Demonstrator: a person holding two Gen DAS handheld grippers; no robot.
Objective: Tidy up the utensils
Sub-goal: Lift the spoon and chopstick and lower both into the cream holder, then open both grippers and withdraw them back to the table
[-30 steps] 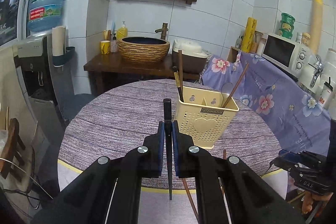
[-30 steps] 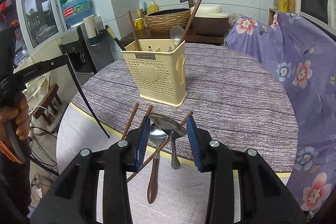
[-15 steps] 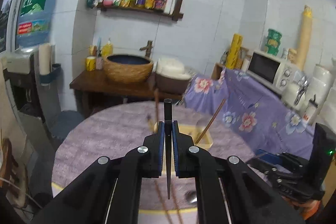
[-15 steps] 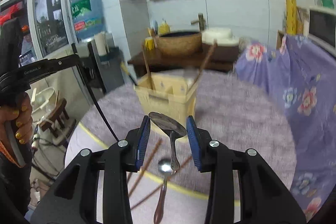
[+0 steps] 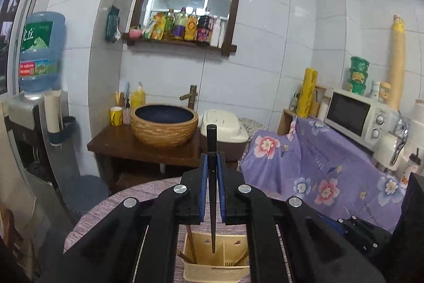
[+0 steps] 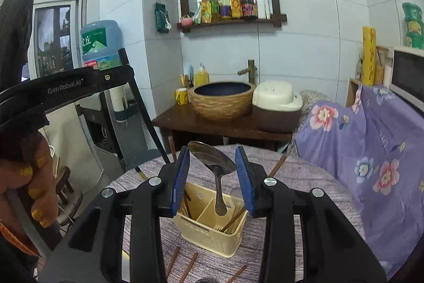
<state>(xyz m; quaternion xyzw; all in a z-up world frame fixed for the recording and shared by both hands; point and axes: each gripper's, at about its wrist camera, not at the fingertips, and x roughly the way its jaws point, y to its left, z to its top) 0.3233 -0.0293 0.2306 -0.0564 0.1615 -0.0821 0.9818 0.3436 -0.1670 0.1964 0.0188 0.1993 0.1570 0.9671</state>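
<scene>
Currently both loads hang over the yellow caddy [image 6: 209, 227] on the round table [image 6: 312, 182]. My right gripper [image 6: 212, 171] pinches the spoon [image 6: 216, 163] by its bowl: it could swivel and miss its slot. My left gripper [image 5: 212, 187] clamps the black chopstick [image 5: 212, 177]; a tilted tip may snag the divider.

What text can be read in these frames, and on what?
"GenRobot.AI": on the left gripper's body, seen in the right wrist view.
Water jug: large Chinese characters, smaller print blurred.
Shelf bottles: labels too small.
Holder: badge unreadable.
Yellow roll: print blurred.
</scene>
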